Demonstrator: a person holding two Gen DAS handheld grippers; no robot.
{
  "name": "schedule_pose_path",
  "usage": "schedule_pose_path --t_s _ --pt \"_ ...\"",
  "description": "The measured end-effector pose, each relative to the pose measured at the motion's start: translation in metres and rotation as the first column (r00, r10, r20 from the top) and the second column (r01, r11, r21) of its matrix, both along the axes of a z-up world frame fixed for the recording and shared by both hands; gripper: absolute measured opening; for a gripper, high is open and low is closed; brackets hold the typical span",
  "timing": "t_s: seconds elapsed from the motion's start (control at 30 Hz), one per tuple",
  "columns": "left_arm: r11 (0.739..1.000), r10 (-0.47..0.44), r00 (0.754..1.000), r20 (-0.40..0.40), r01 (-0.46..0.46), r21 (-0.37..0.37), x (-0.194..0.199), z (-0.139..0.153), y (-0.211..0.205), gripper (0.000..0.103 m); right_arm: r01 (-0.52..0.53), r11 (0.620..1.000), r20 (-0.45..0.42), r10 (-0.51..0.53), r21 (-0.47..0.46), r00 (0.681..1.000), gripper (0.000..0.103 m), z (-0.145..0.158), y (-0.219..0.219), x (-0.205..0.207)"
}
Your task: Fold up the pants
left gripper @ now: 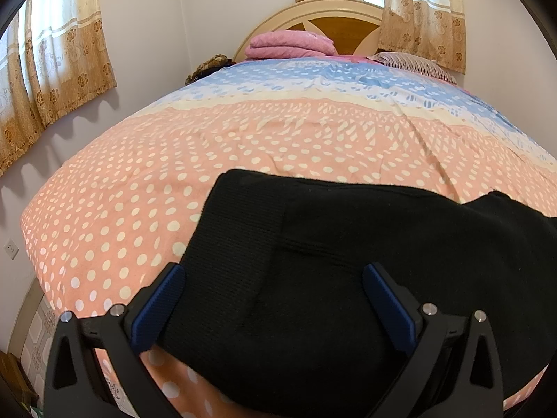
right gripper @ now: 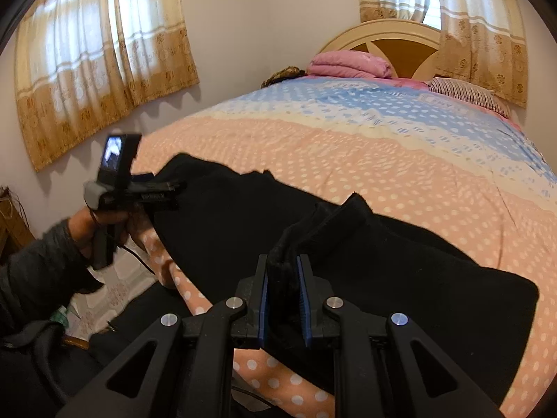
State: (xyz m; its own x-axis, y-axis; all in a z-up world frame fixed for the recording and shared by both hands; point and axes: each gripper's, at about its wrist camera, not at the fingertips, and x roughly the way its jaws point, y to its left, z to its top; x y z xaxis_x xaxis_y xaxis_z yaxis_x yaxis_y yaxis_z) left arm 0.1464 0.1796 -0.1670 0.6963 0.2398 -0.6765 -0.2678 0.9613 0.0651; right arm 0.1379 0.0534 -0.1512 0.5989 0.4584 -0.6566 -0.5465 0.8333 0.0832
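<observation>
Black knit pants (left gripper: pixel 348 278), ribbed fabric, spread along near edge of bed (left gripper: pixel 104 209) w/ pink polka-dot cover, part draped over that edge toward floor. One bunched fold of same cloth lifted off the rest, pinched in right tool (right gripper: pixel 283 278): pads narrow, clamped on the wad. Left tool (left gripper: pixel 273 299) w/ blue pads wide apart, hovering over the ribbed band nr left end of pants; in left wrist view no cloth between pads, nothing gripped. In right wrist view same tool seen side-on at pants' far left end, held by hand in grey sleeve (right gripper: pixel 41 254).

Risks, as judged:
- Right grip only on a small wad, so knit could slip out if pulled fast; fold then drops crooked.
- Left end not pinned; drag from right could slide whole garment along cover, or pull overhanging part off near edge to floor.
- Layers grabbed unevenly, giving twisted leg, lumpy fold.
- Soft cover may ruck up under cloth & spoil alignment.

Containers: none in view. Nearest thing to stored items: folded pink blanket (left gripper: pixel 289 45) & striped pillow (left gripper: pixel 414 62) at head edge by wooden headboard (left gripper: pixel 334 21); dark patterned bundle (left gripper: pixel 209 66) at far left corner. Beige floral curtains (left gripper: pixel 52 80) on wall beyond.
</observation>
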Motion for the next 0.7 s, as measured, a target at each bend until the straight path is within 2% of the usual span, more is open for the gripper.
schedule_pose_path --t_s 0.1,0.2,0.33,0.4,0.47,0.57,0.63,0.7 --pt "1.0 0.018 1.0 0.016 -0.018 0.003 -0.003 0.005 0.0 0.103 0.0 1.0 -0.061 -0.001 -0.013 0.998 0.016 -0.017 -0.002 0.011" --pt "1.0 0.017 0.998 0.053 -0.018 0.01 -0.007 0.019 -0.005 0.103 -0.001 0.999 -0.107 -0.003 -0.035 0.994 0.028 -0.027 -0.006 0.013" --pt "0.999 -0.043 0.993 0.114 0.043 -0.004 -0.014 0.047 -0.032 0.103 -0.02 0.999 -0.067 0.018 -0.038 0.998 0.048 -0.008 -0.027 -0.007" --pt "0.994 -0.101 0.987 0.128 0.105 -0.023 -0.017 0.055 -0.051 0.103 -0.001 1.0 -0.057 -0.001 -0.026 0.998 0.049 0.0 -0.047 -0.014" --pt "0.978 -0.189 0.974 0.129 0.198 -0.066 -0.018 0.059 -0.079 0.103 0.058 0.998 -0.044 -0.059 -0.019 0.997 0.049 0.005 -0.076 -0.018" --pt "0.923 -0.343 0.935 0.089 0.353 -0.156 -0.012 0.052 -0.127 0.103 0.176 0.984 -0.034 -0.175 0.016 0.984 0.049 0.007 -0.117 -0.018" --pt "0.888 -0.409 0.91 0.061 0.413 -0.203 -0.005 0.044 -0.153 0.103 0.271 0.96 -0.051 -0.268 0.066 0.962 0.05 0.006 -0.143 -0.015" --pt "0.863 -0.465 0.885 0.03 0.461 -0.207 0.002 0.04 -0.177 0.095 0.347 0.931 -0.079 -0.34 0.11 0.937 0.05 0.002 -0.163 -0.011"
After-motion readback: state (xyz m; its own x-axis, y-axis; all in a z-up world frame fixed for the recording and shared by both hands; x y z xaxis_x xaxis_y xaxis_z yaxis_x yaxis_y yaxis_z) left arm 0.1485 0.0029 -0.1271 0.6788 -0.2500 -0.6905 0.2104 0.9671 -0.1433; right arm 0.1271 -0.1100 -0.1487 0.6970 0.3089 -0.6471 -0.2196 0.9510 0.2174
